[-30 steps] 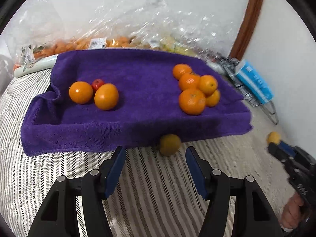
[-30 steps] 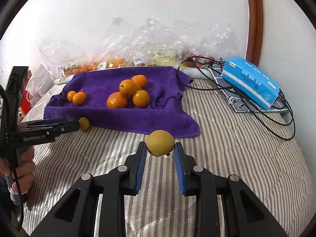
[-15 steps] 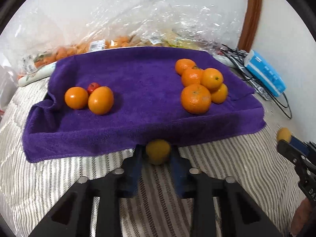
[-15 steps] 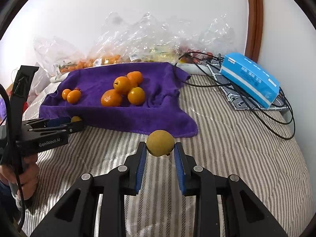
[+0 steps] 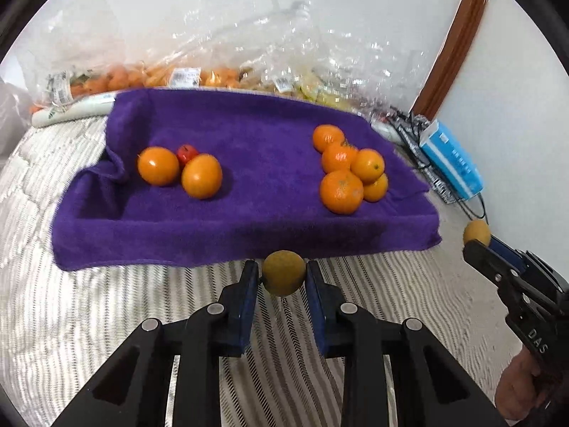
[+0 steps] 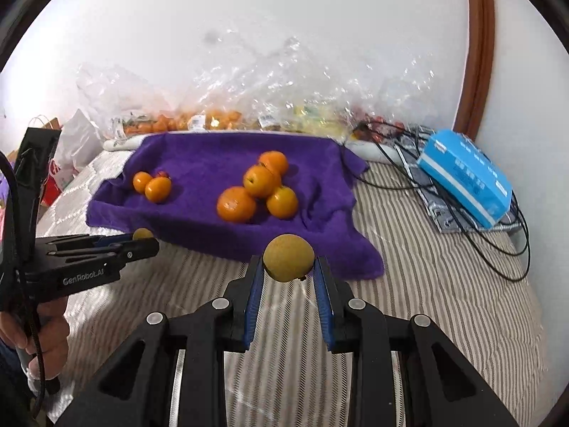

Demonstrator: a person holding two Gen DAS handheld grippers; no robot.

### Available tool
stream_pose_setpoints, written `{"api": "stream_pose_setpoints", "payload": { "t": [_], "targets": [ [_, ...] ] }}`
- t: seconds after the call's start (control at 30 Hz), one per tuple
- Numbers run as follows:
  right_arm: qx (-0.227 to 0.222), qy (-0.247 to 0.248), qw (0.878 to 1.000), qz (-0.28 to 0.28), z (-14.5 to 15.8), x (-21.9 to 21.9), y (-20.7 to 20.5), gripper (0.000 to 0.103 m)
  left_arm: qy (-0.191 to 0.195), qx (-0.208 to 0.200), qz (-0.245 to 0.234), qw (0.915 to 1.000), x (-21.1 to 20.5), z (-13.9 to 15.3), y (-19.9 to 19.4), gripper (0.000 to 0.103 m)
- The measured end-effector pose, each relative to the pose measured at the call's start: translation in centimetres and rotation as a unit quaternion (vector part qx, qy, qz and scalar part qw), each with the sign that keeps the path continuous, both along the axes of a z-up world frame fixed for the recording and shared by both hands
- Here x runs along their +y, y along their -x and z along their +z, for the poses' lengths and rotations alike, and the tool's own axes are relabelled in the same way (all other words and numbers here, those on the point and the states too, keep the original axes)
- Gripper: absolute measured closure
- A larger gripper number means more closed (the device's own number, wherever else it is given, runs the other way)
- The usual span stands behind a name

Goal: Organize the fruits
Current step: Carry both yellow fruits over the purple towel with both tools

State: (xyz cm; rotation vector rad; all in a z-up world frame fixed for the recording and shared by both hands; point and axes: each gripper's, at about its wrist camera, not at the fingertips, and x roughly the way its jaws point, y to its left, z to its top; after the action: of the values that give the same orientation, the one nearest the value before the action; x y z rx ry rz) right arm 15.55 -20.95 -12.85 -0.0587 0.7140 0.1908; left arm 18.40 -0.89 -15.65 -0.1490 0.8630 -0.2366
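Left wrist view: left gripper (image 5: 283, 277) clamped narrow on a yellow-green fruit (image 5: 283, 273) — both blue pads press its sides, and it sits just in front of the near edge of the purple towel (image 5: 249, 227). On the towel: two oranges plus a small red fruit (image 5: 187, 153) on the left, a cluster of five oranges (image 5: 350, 172) on the right. At the right edge the right gripper (image 5: 478, 245) shows with a second yellowish fruit (image 5: 476, 232) at its tips. The towel lies on a striped bed cover (image 5: 106, 313). Behind it, clear plastic bags (image 5: 220, 71) of fruit against a white wall; a blue box (image 5: 451, 163) and cables to the right.

Right wrist view: right gripper (image 6: 288, 270) also narrow, gripping its own yellowish fruit (image 6: 288, 257) between the pads — held above the striped cover, near the towel's front right corner (image 6: 355, 259). The left gripper (image 6: 142, 240) enters from the left with its fruit at the tips, a hand (image 6: 42, 334) on its handle. A brown door frame (image 6: 478, 46) stands at the right.
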Motion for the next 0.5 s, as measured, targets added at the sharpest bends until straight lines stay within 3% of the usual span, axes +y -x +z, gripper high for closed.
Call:
{"api": "stream_pose_setpoints", "payload": {
  "t": [0.5],
  "targets": [
    [-0.036, -0.024, 0.999, 0.012, 5.4, 2.9, -1.2, 0.074, 0.008, -0.047, 0.032, 0.9983, 3.9, 5.7, 0.0, 0.077]
  ]
}}
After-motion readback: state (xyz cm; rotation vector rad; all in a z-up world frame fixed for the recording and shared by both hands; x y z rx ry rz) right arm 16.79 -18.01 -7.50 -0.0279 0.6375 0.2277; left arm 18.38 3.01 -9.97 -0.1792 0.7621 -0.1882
